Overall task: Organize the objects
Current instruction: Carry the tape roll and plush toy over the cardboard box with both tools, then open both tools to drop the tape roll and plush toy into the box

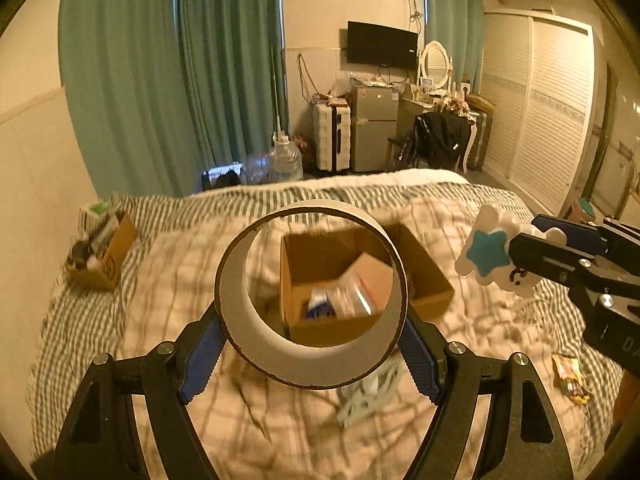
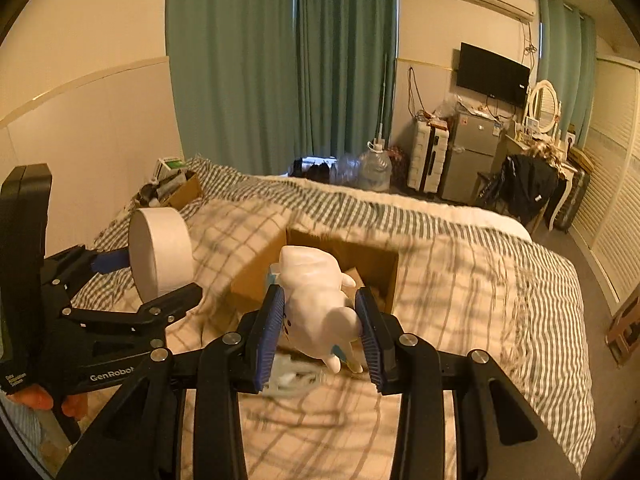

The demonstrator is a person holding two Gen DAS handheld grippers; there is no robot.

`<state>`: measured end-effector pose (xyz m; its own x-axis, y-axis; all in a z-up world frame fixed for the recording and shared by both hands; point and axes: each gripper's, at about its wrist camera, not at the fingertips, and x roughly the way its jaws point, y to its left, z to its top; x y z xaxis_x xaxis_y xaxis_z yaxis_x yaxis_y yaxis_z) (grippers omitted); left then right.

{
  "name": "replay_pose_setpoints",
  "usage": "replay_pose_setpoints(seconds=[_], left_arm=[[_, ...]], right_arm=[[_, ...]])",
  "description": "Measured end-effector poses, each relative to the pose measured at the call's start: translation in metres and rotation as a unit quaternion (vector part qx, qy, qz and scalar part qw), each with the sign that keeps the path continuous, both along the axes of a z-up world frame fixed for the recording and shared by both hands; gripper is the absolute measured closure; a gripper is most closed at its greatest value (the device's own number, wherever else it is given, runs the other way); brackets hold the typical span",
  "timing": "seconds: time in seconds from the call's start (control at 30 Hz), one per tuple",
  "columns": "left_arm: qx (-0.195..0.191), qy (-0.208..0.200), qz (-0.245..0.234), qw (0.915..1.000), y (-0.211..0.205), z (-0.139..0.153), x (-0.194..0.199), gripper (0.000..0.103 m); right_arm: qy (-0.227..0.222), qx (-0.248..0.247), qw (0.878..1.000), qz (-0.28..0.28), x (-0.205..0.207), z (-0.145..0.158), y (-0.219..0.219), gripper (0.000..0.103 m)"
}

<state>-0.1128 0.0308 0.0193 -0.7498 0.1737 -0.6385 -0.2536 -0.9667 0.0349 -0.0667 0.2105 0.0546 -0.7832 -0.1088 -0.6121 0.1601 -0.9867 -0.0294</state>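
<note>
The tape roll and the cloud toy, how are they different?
The tape roll is a plain white ring with a hole you can see through; the cloud toy is lumpy, with a blue star. The left tool holds the roll, the right tool the toy. Both are white and lifted above the bed.

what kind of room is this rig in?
Almost certainly a lived-in bedroom: a bed with striped and checked bedding fills the foreground, a louvred wardrobe lines one wall, and a vanity mirror stands beside a wall-mounted TV.
</note>
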Motion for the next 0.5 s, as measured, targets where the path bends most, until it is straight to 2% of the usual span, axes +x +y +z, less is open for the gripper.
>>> replay_pose_setpoints(seconds=[0.2,0.33,0.5], left_arm=[[-0.015,-0.004,-0.009,0.9998,0.018,-0.004,-0.056,0.022],[-0.023,-0.025,-0.007,0.9994,0.028,-0.024,-0.102,0.022],[-0.040,-0.056,-0.005,0.9976,0.038,-0.063,-0.146,0.022]], right_arm=[[-0.013,0.002,1.000,-0.004,-0.057,-0.003,0.007,0.067],[-0.033,-0.005,0.999,-0.014,-0.101,-0.018,0.017,0.067],[-0.066,-0.021,0.997,-0.028,-0.153,-0.055,0.032,0.067]])
